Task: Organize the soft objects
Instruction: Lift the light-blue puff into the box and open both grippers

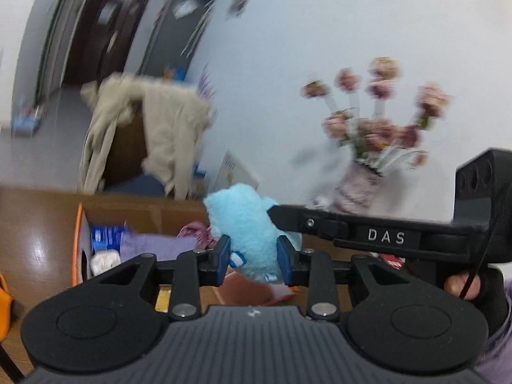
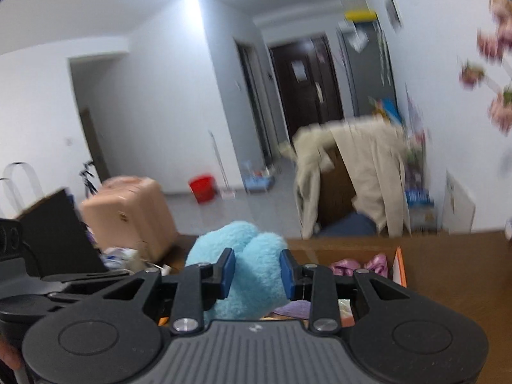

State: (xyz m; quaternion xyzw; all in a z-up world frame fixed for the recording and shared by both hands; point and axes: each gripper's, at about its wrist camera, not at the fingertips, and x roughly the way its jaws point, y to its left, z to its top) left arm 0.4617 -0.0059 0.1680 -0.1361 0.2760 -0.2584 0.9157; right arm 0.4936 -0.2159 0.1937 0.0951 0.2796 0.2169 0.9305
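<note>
Left gripper (image 1: pixel 253 257): fingers pinching the blue plush toy (image 1: pixel 246 230).
Right gripper (image 2: pixel 257 273): fingers pinching the same toy.
Toy position: held aloft just before the cardboard box (image 1: pixel 140 216).
Risk: grippers pulling apart may stretch the plush or slip it short of the box.

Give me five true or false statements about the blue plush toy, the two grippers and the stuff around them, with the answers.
1. The left gripper is clamped on a light blue plush toy. True.
2. The right gripper holds nothing. False: its pads press the same plush toy.
3. A beige coat hangs over a chair behind the table. True.
4. The vase holds yellow flowers. False: the flowers are pink.
5. The bucket on the floor is green. False: it is red.
</note>
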